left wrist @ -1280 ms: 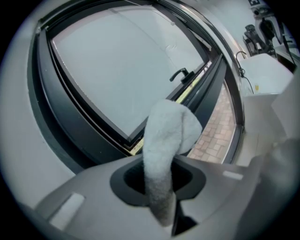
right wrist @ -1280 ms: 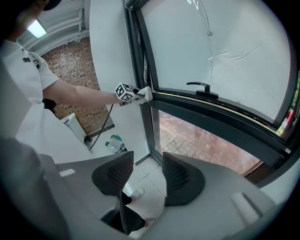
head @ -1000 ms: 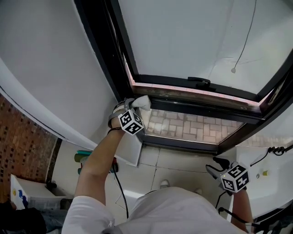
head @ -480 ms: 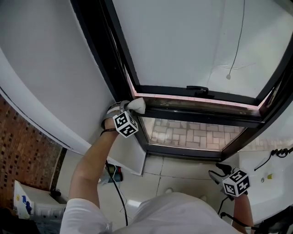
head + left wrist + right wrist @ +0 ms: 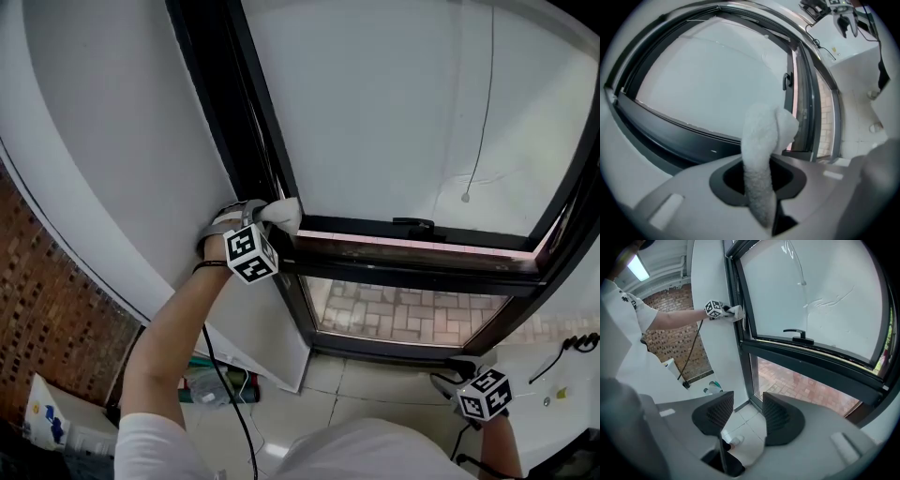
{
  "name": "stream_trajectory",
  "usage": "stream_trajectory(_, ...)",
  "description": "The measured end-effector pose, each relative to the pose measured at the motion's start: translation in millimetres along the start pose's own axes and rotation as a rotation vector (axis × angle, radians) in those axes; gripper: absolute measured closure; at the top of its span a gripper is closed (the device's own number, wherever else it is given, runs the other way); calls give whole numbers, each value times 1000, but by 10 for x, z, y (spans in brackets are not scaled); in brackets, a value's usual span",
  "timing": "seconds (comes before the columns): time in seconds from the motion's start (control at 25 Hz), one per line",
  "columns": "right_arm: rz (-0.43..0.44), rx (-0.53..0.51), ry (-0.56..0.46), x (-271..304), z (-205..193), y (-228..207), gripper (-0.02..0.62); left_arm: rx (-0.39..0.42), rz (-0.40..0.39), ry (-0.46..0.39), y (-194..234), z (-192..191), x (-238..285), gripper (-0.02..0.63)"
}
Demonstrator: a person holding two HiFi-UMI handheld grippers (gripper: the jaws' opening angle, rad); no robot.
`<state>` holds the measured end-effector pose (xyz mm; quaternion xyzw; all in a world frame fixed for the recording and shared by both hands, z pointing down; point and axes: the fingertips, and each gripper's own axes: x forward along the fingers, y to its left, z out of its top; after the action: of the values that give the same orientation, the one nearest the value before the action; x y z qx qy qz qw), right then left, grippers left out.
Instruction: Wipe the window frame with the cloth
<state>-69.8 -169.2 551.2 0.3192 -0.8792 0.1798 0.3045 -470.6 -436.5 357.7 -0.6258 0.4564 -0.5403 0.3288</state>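
Left gripper view shows our left gripper (image 5: 758,177) clamped on the white cloth (image 5: 764,136), its free end against the window frame (image 5: 684,132) corner. Soft, light and floppy, it seems best pinched mid-fold; our right gripper (image 5: 742,414) hangs empty, jaws apart.

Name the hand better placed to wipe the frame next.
Left. The left tongs are shut on the cloth, which sits against the window frame at its corner. The right tongs are open, empty and low, away from the frame.
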Motion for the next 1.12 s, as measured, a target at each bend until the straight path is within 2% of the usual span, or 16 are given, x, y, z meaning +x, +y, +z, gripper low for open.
stream_trajectory(0.36,16,-31,3,101,114,-36,400,86,71,-8,1114,245,-410,499)
stream_trajectory(0.76,-1,-23,-8,112,168,-129,400,175,249,5,2626,590,-1012,499)
stream_trajectory(1.12,-25,-14,-21,82,239,-214,400,175,428,19,4046,833,-1610,499)
